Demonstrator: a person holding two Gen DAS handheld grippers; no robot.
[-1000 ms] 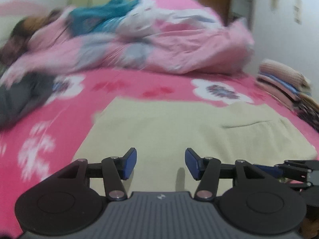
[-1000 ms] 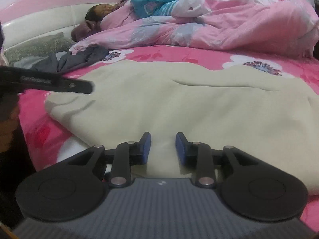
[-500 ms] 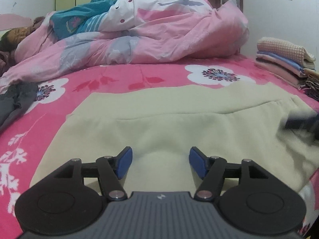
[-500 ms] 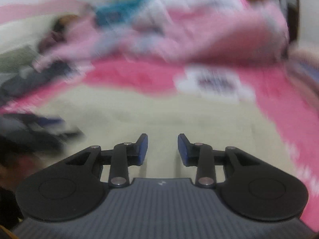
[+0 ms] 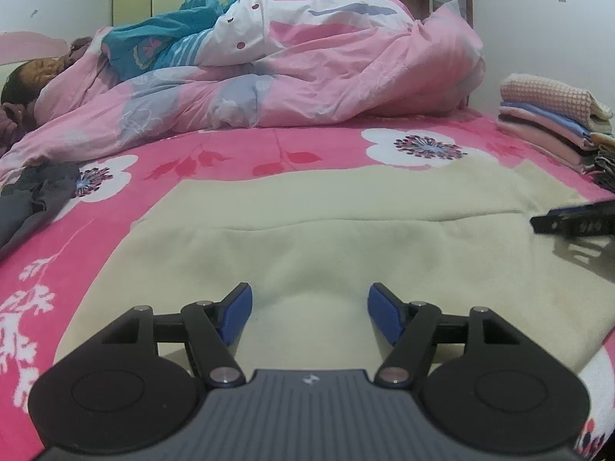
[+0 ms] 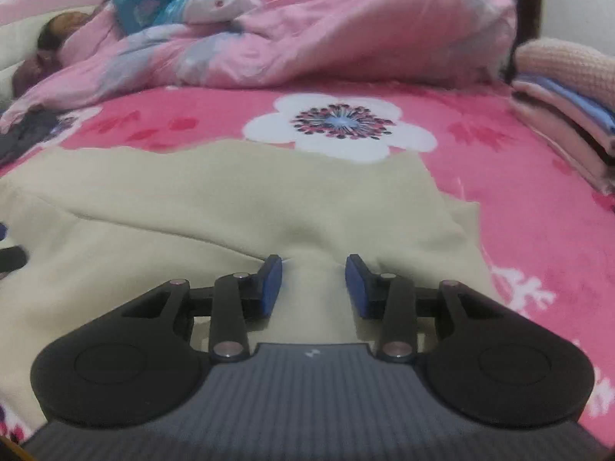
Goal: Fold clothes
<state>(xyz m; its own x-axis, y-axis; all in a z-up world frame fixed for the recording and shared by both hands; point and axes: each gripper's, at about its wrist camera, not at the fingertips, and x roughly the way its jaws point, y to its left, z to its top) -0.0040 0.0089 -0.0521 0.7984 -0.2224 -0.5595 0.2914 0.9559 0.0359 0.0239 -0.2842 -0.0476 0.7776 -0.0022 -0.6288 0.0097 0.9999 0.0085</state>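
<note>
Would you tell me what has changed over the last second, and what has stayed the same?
The right gripper swung right, toward the cream garment's right edge near the folded stack. The left gripper opened wider and faces the garment's middle. Neither has taken hold of anything. The garment still lies flat on the bed.

The left gripper (image 5: 309,313) hovers with jaws spread wide over the near edge of a cream garment (image 5: 326,230) lying flat on the pink flowered bed (image 5: 215,161). The right gripper (image 5: 572,221) pokes in over the garment's right edge, below a stack of folded clothes (image 5: 553,119) by the bed's right edge.
</note>
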